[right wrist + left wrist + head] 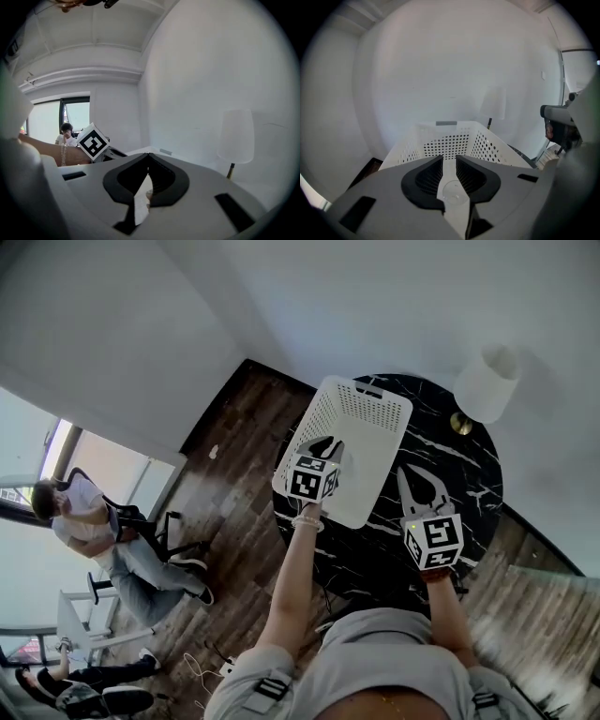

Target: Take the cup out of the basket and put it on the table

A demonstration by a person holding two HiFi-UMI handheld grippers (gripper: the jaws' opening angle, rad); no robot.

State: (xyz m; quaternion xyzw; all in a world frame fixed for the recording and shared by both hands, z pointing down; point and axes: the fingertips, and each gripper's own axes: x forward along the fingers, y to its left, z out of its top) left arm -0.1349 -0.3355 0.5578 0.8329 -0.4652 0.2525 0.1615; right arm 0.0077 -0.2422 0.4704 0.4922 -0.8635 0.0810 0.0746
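Observation:
A white perforated basket (370, 413) stands on the round black marble table (469, 465). My left gripper (328, 444) hangs over the basket's near left part, pointing down into it. In the left gripper view its jaws (449, 158) stand open, apart from a clear cup (452, 191) that sits on the basket's floor (440, 143) in line with the gap. The head view does not show the cup. My right gripper (405, 474) hovers over bare table to the right of the basket. Its jaws (148, 156) meet at the tips, with nothing held.
A white-shaded lamp (487, 381) stands at the table's far right edge, also visible from the right gripper (236, 136). A person (94, 521) sits on a chair over the wooden floor to the left. White walls stand close behind the table.

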